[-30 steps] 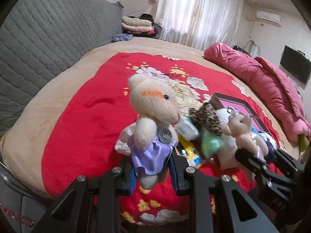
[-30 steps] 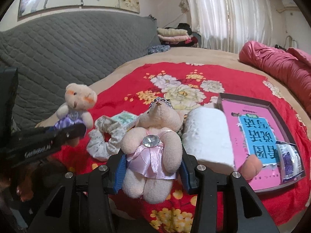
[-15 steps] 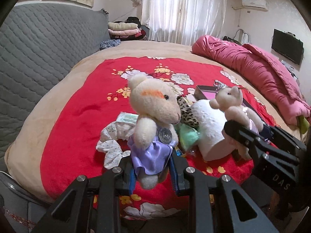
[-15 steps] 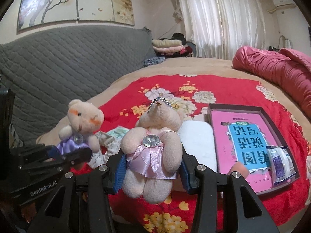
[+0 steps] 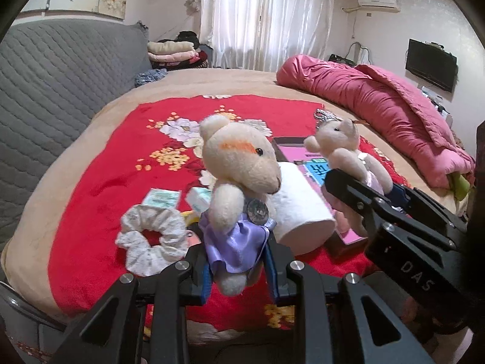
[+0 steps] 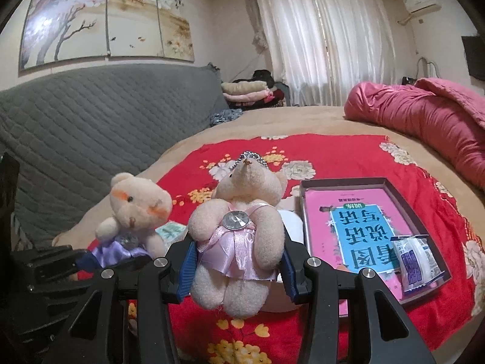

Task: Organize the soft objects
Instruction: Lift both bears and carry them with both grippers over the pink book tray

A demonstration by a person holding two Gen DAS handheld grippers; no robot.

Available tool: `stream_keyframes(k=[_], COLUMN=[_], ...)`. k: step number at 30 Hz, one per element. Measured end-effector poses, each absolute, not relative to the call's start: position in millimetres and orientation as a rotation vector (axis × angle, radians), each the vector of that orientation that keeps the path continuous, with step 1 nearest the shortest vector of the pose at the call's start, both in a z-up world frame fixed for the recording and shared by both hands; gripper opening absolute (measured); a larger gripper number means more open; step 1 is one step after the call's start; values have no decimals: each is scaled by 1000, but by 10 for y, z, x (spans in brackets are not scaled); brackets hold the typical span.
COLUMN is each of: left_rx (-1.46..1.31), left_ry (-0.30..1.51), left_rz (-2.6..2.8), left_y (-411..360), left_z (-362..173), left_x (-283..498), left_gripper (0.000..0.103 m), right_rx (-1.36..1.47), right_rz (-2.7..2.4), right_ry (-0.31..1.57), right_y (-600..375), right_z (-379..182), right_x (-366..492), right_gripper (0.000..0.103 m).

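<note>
My left tongs (image 5: 238,265) pinch the purple bear (image 5: 239,182), my right tongs (image 6: 238,268) the pink bear (image 6: 242,227), both lifted above the red blanket (image 5: 100,182). I should keep my squeeze even and steady.

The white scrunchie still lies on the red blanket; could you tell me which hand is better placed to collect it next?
Probably left: the scrunchie lies just left of the left tool, though that tool is shut on the purple bear. The right tool, holding the pink bear, is nearer the box.
</note>
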State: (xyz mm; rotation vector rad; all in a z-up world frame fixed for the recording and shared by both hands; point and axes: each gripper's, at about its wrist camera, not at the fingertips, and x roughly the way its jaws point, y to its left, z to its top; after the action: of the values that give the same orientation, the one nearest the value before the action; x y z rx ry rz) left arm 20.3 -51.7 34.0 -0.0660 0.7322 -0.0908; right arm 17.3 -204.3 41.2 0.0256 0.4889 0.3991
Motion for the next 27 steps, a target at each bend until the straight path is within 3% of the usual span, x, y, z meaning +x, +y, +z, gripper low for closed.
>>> stream_keyframes(k=[27], left_rx=[-28], left_ry=[725], left_rz=[-189], left_y=[-1049], left_z=[388], left_x=[368], left_gripper=[28], right_rx=[71], right_rz=[171], right_ry=[433], right_y=[-2704], right_z=[512], right_x=[229], right_gripper=[48])
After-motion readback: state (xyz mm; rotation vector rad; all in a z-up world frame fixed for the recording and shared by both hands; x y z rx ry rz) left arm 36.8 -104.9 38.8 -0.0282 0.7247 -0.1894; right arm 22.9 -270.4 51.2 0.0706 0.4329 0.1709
